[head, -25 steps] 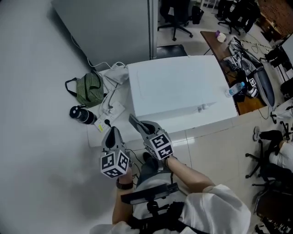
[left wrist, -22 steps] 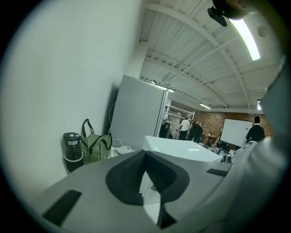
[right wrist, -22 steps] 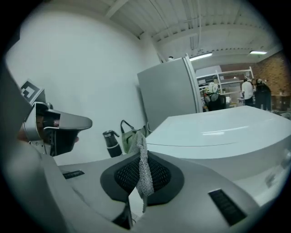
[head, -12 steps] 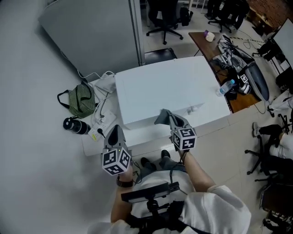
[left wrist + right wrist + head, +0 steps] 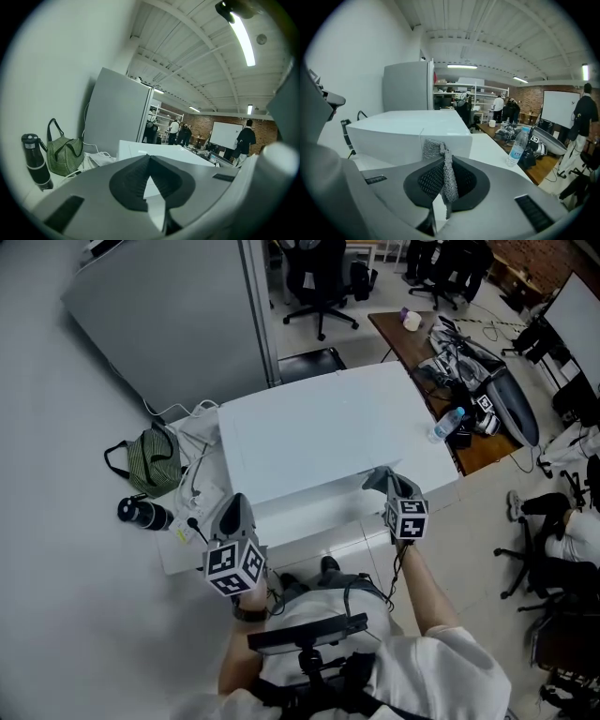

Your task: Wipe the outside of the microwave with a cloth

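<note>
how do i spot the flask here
Find the big white microwave on the table. Left of it stand a green striped bag and the flask. The flask is the slim black upright cylinder; the bag is soft, with handles.

The microwave (image 5: 319, 442) is plain white, and the cloth (image 5: 447, 176) is mid-grey with a knobbly woven texture. A bag (image 5: 155, 460) has green and pale stripes with dark handles. A flask (image 5: 142, 513) is black.
</note>
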